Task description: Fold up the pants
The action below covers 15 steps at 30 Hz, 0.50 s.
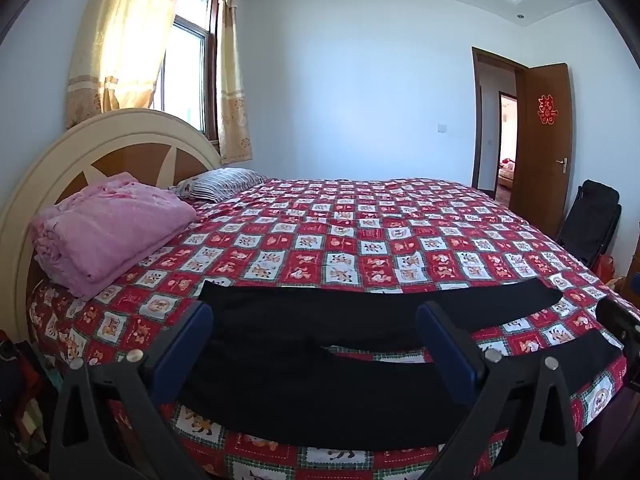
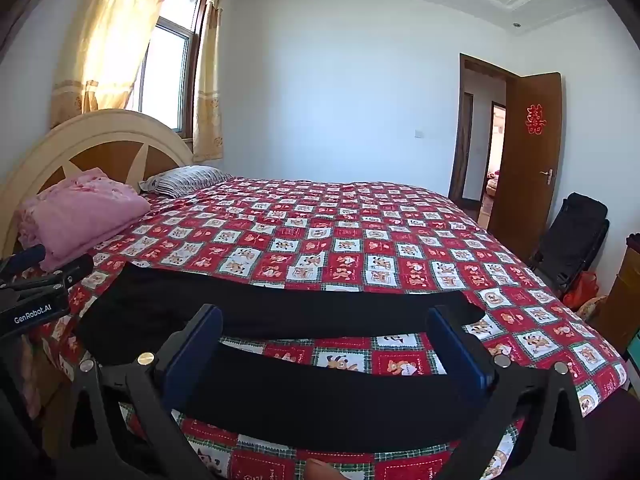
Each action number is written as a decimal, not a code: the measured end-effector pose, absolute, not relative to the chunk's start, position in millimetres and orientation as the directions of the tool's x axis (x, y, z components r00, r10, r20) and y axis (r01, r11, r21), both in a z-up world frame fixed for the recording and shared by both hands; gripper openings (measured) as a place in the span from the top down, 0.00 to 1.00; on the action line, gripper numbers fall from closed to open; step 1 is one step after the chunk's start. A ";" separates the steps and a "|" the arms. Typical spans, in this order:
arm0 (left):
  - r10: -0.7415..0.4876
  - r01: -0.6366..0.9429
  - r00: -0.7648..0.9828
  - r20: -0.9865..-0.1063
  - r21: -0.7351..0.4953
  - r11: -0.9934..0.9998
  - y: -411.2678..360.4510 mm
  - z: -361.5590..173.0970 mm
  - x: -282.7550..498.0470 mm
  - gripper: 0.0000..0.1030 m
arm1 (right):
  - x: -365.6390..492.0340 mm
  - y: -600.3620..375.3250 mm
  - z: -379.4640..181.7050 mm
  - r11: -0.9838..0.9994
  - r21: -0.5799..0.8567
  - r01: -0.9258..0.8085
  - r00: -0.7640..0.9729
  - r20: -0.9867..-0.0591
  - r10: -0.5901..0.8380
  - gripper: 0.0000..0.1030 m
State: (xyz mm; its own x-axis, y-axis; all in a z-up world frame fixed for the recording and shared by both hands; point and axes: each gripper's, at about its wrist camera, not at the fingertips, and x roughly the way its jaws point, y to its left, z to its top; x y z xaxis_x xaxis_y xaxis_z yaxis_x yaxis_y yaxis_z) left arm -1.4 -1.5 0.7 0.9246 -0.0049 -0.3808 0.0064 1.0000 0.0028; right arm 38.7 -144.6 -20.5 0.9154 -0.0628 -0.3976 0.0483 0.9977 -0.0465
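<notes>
Left wrist view: black pants (image 1: 360, 312) spread flat on bed (image 1: 360, 232), just beyond left hand-held gripper (image 1: 314, 330), jaws wide, empty. Right hand-held gripper (image 2: 326, 334) likewise wide over pant legs.

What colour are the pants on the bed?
Plain black pants, spread flat; clearest in the right wrist view.

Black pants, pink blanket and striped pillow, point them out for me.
black pants (image 1: 320, 320): left wrist view, far leg near the seat.
pink blanket (image 1: 116, 224): left wrist view, folded top.
striped pillow (image 2: 188, 180): right wrist view, its middle.
</notes>
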 end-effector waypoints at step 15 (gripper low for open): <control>0.001 0.006 0.919 -0.395 0.015 1.000 -8.1 -4.3 1.1 0.00 | 39.2 -143.0 -23.3 0.997 -0.054 0.051 0.914 -0.400 -0.068 0.01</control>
State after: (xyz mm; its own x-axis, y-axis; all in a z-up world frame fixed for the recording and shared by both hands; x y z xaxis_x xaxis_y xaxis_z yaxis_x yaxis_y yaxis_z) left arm 1.1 -8.1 -4.3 0.9187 0.0005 -0.3951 0.0060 0.9999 0.0153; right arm 39.2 -143.0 -23.3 0.9139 -0.0684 -0.4002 0.0511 0.9972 -0.0537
